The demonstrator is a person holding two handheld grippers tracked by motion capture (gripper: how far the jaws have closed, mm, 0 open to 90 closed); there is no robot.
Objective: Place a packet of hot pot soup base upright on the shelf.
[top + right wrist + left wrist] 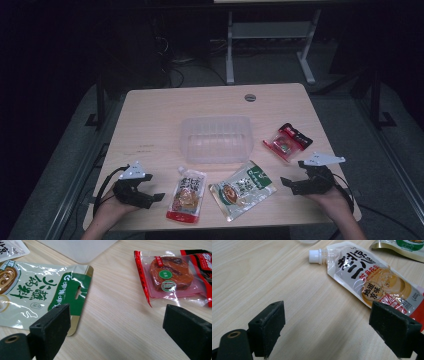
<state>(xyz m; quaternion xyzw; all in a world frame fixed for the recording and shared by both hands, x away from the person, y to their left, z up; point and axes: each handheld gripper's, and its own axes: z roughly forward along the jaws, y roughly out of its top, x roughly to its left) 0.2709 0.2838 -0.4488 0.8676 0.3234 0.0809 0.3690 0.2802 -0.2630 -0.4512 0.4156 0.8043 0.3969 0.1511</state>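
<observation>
A clear plastic tub (216, 139) stands in the middle of the wooden table. In front of it lie a spouted sauce pouch (187, 195) (372, 280) with a white cap and a green and white flat packet (242, 189) (32, 295). A red and clear snack packet (287, 141) (172, 277) lies to the tub's right. My left gripper (150, 192) (332, 332) rests open at the front left, just left of the pouch. At the front right my right gripper (292, 184) (117, 337) is open between the green packet and the red one. Nothing is between either pair of jaws.
A round cable port (250, 97) sits near the table's far edge. Bare wood (150, 125) stretches along the left half. Beyond the table the dark floor holds desk legs (230, 55) and cables. The table's front edge runs just under both hands.
</observation>
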